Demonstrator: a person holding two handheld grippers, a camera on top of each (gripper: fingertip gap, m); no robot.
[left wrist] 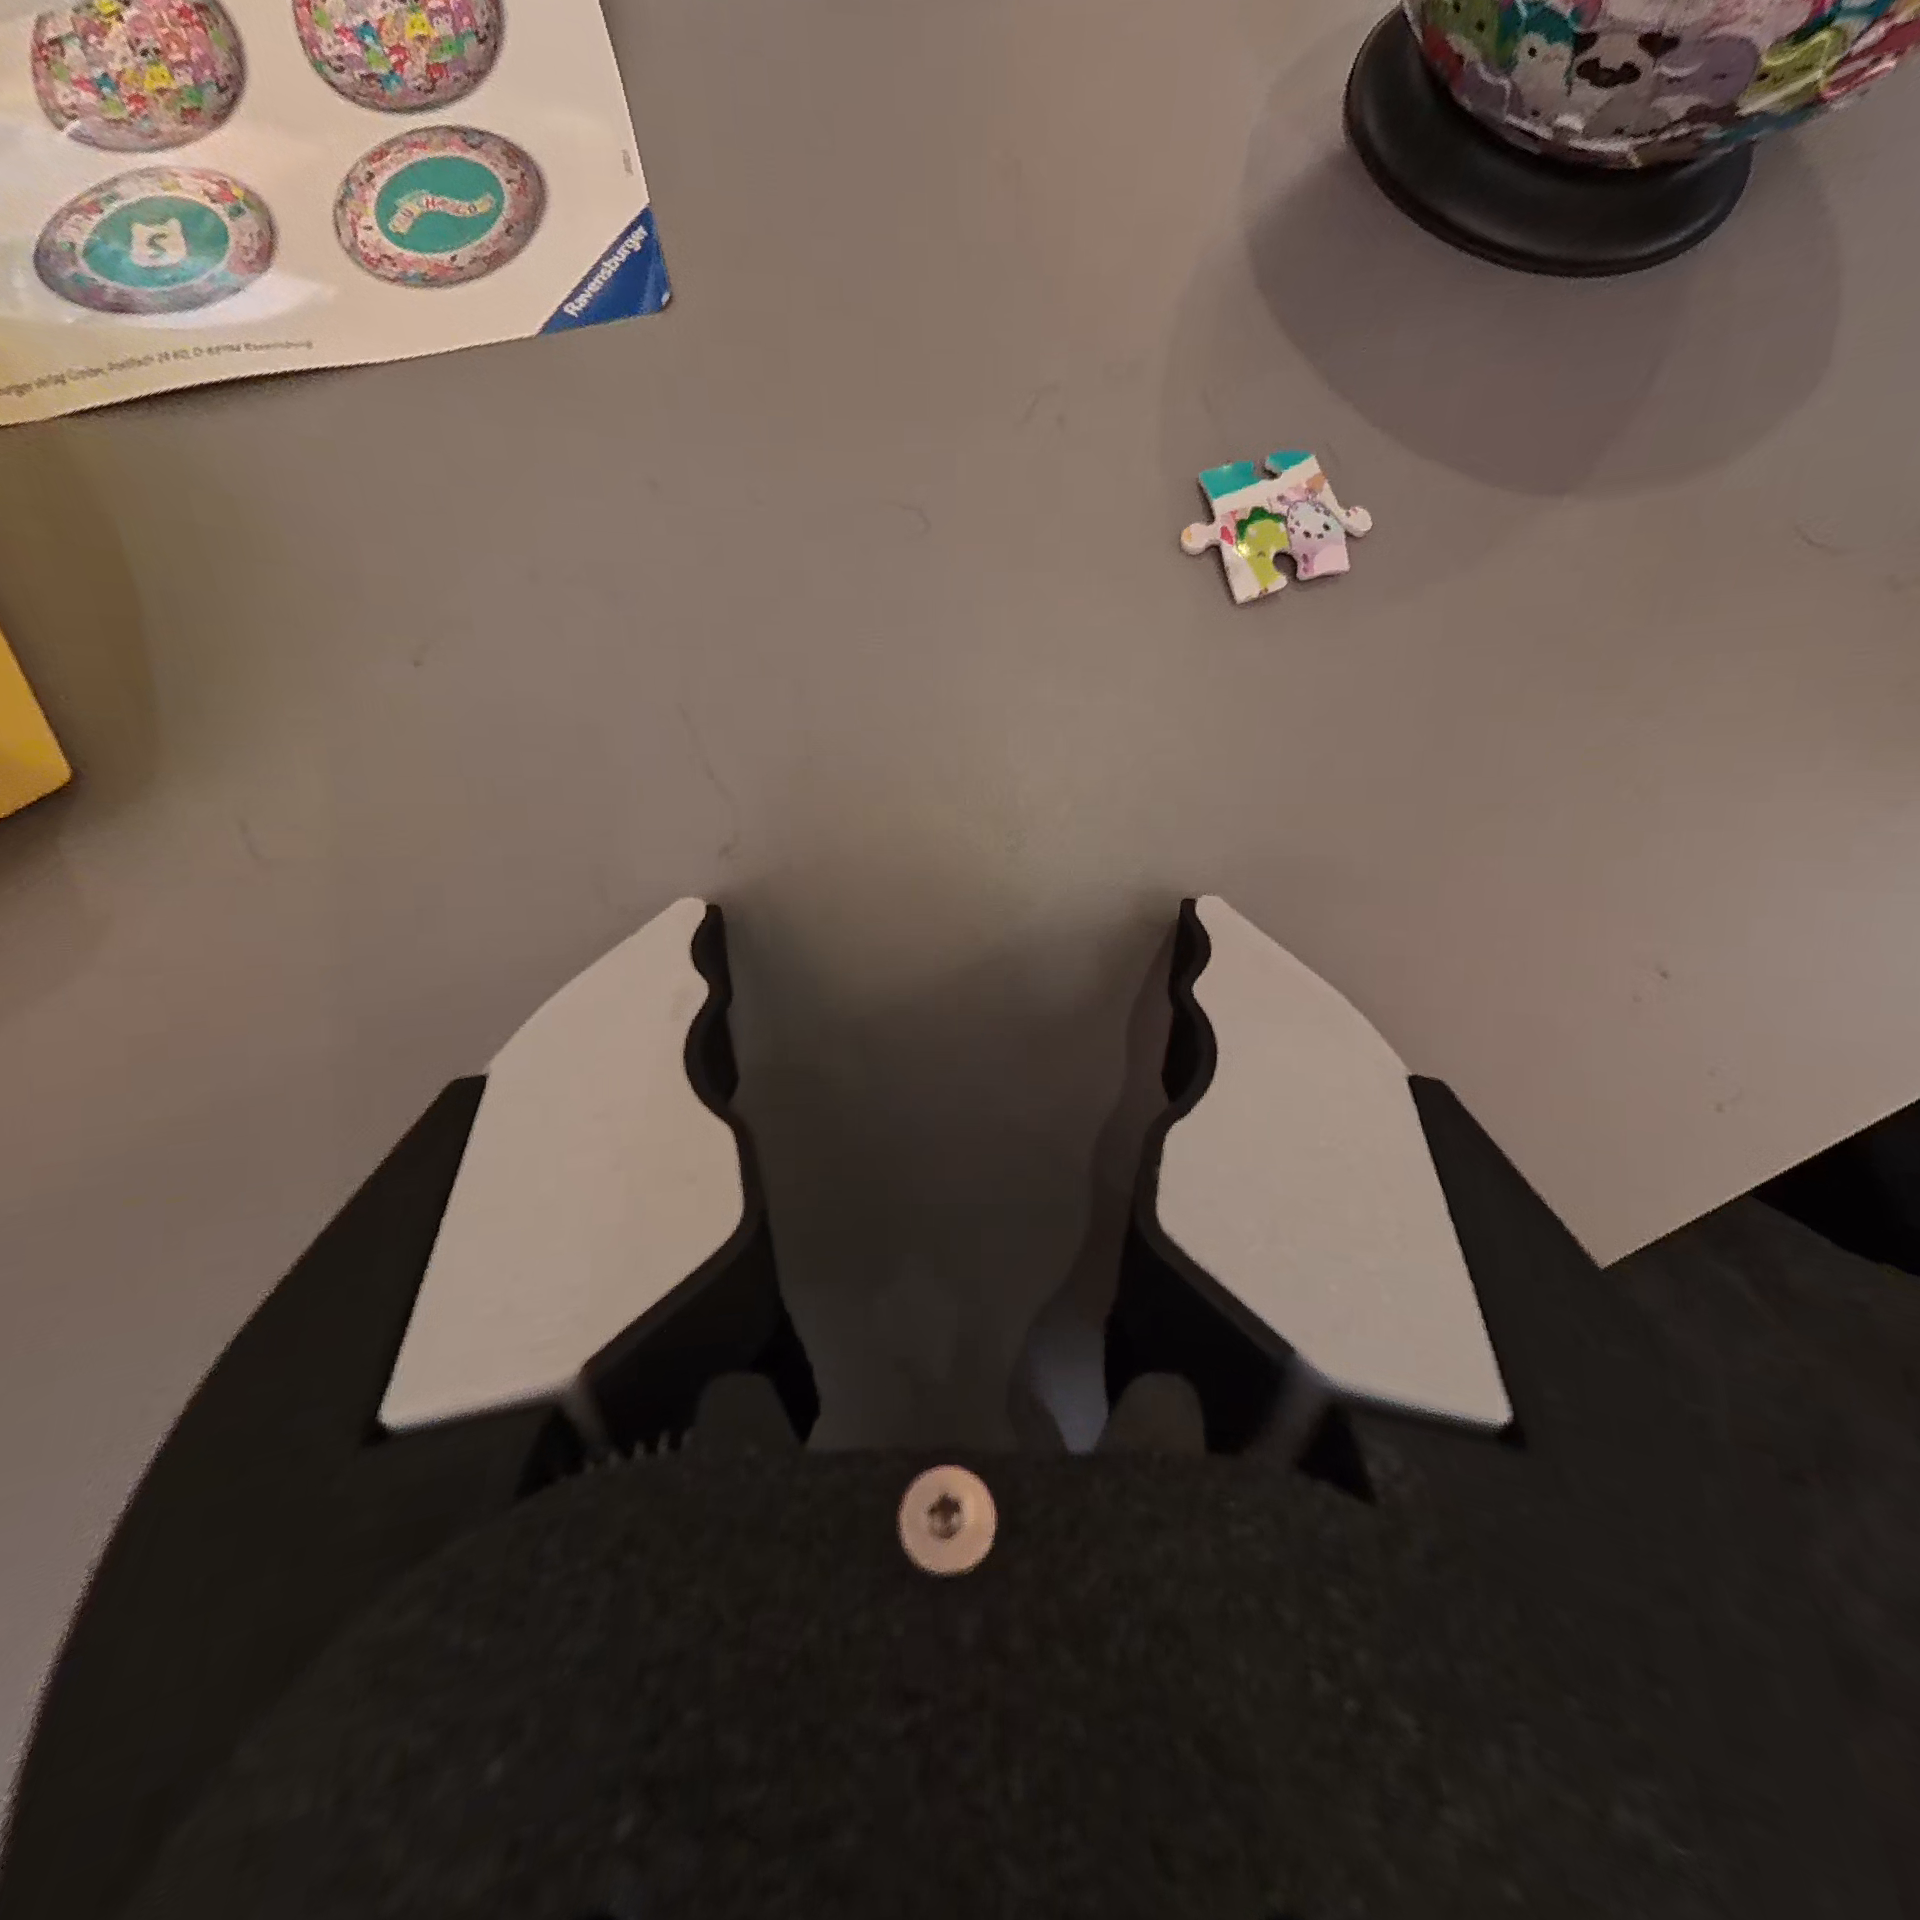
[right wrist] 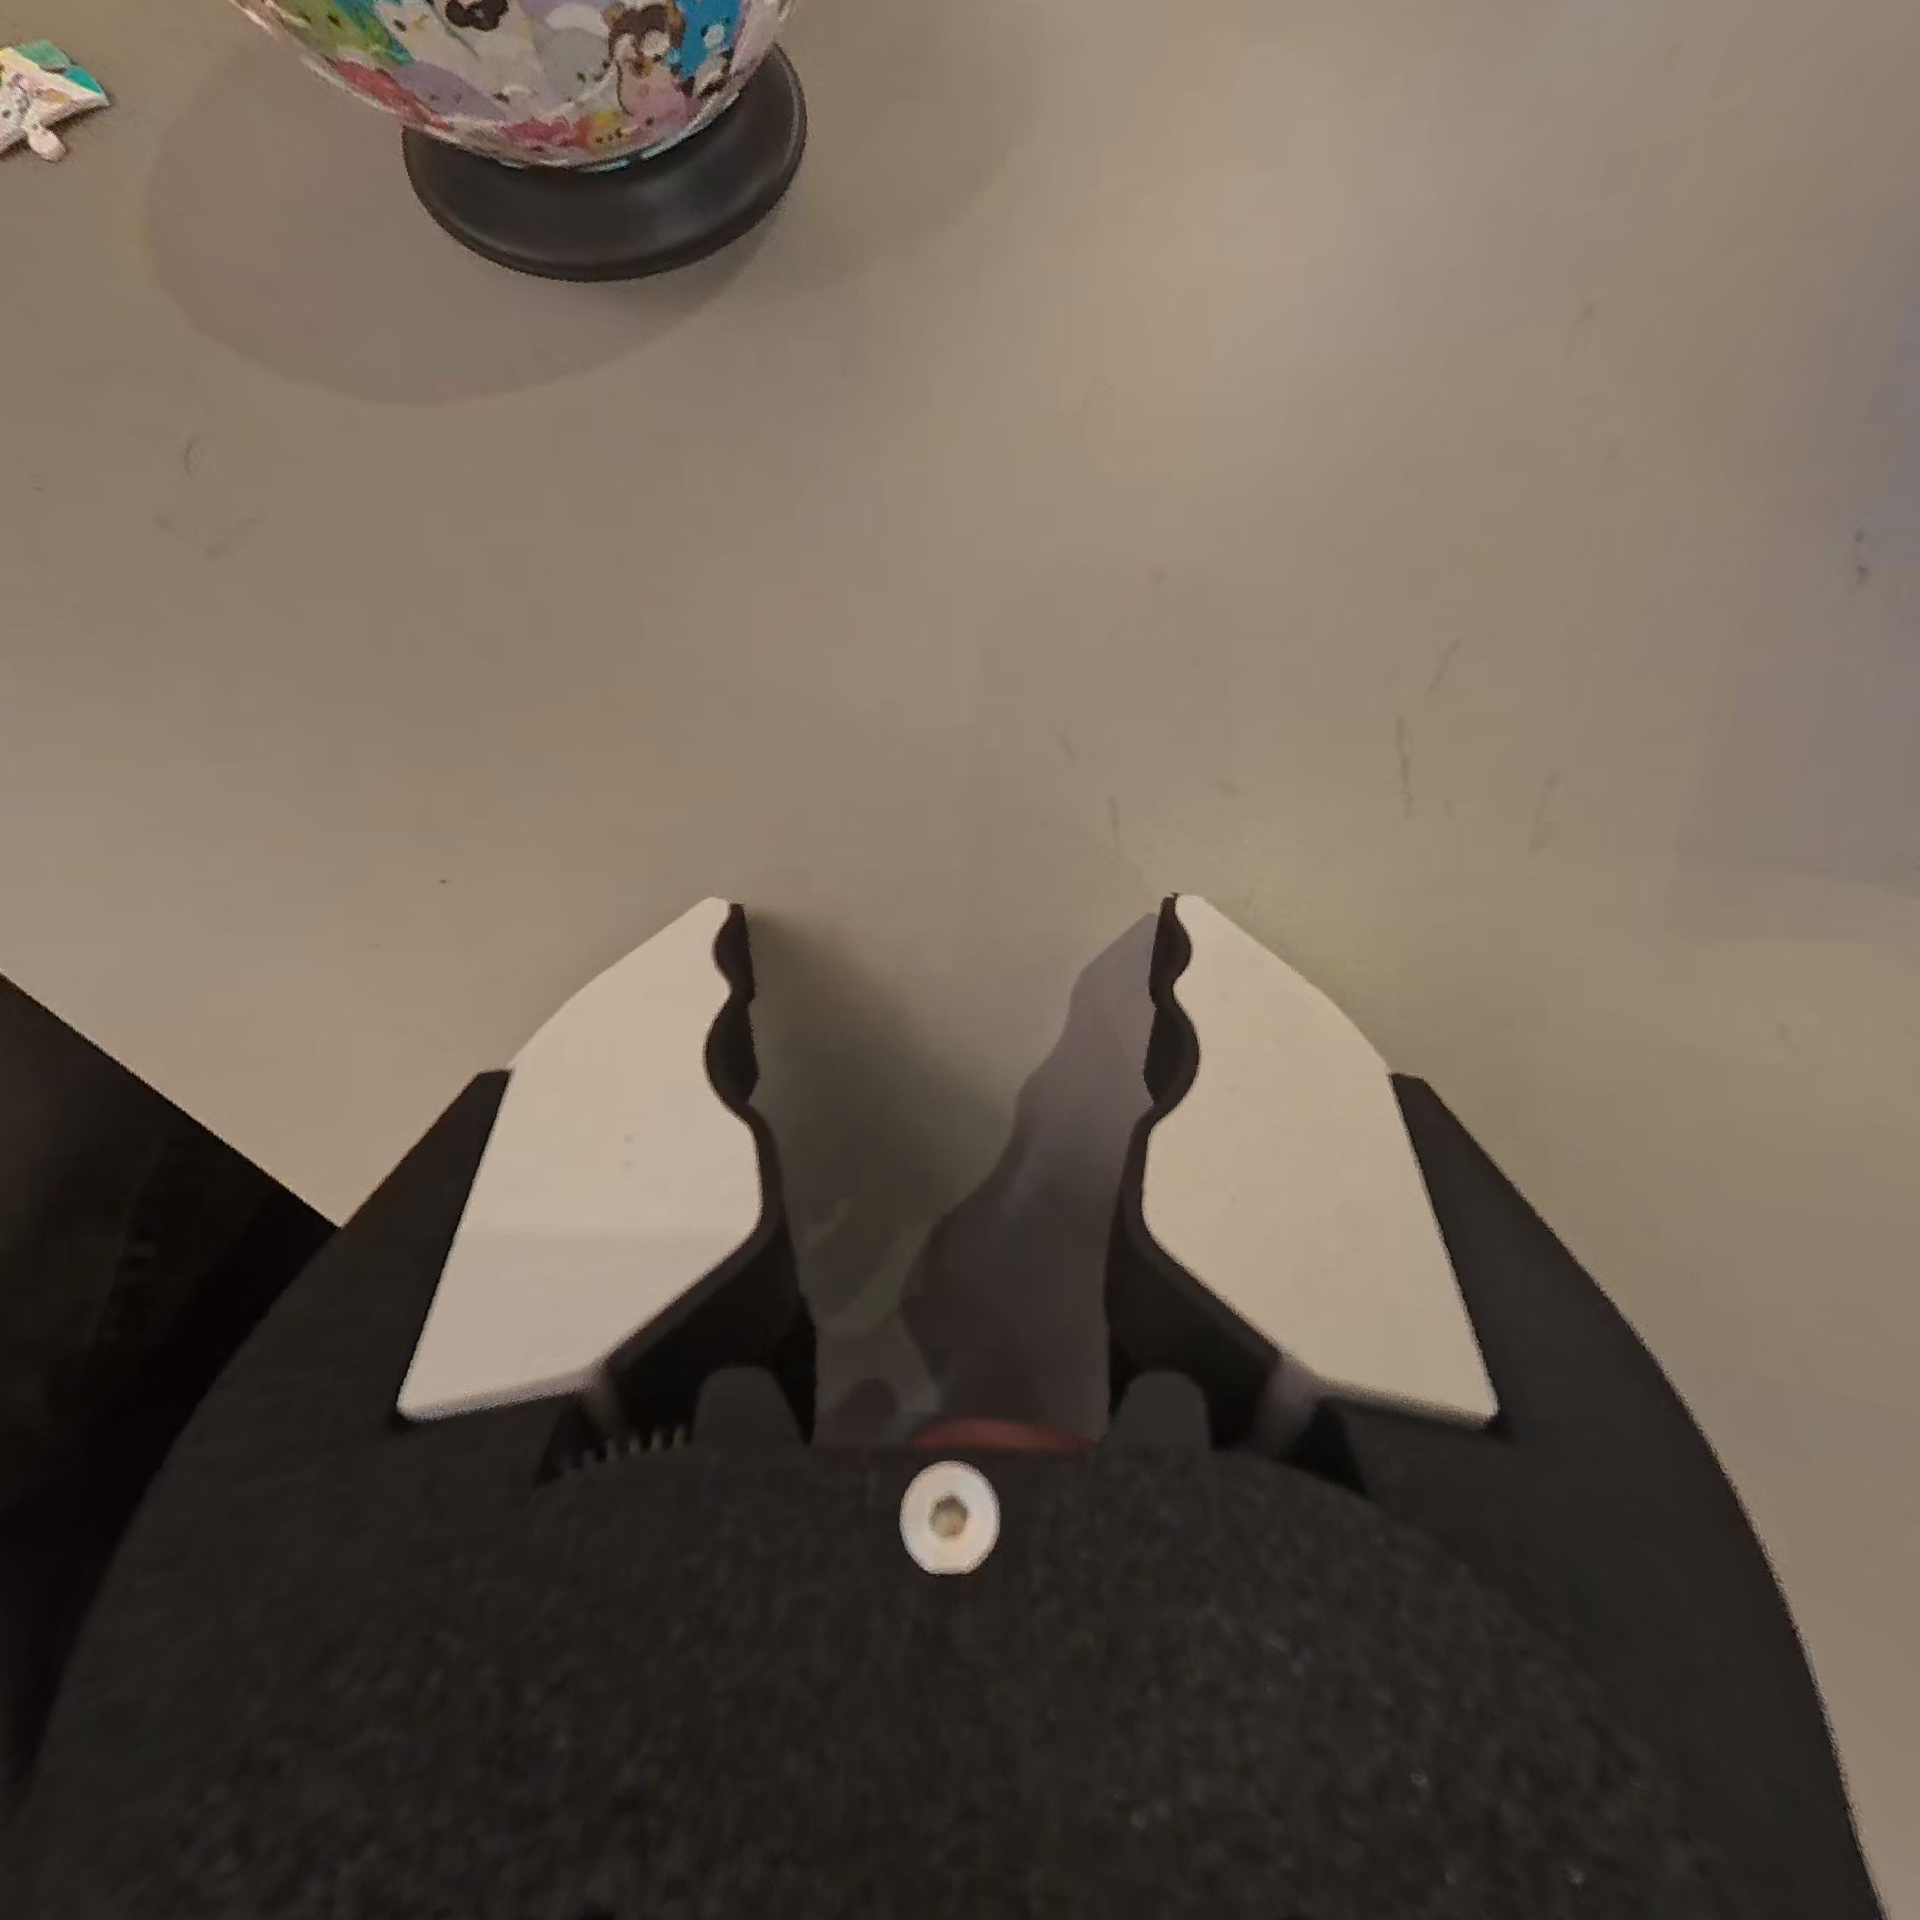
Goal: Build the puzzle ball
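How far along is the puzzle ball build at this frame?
Mostly done, as far as visible: the puzzle ball sits assembled on its black stand, though its top is cropped. In hand: nothing; left gripper and right gripper are open. Left: one loose puzzle piece on the table.

Two matching hand-held tools, black and white.
Left tool (left wrist: 948,914) and right tool (right wrist: 951,914): each has a black, grainy body; two white-faced fingers (left wrist: 582,1164) with wavy black inner pads; one silver screw (left wrist: 947,1519) centred near the base; small teeth at the left finger's root.
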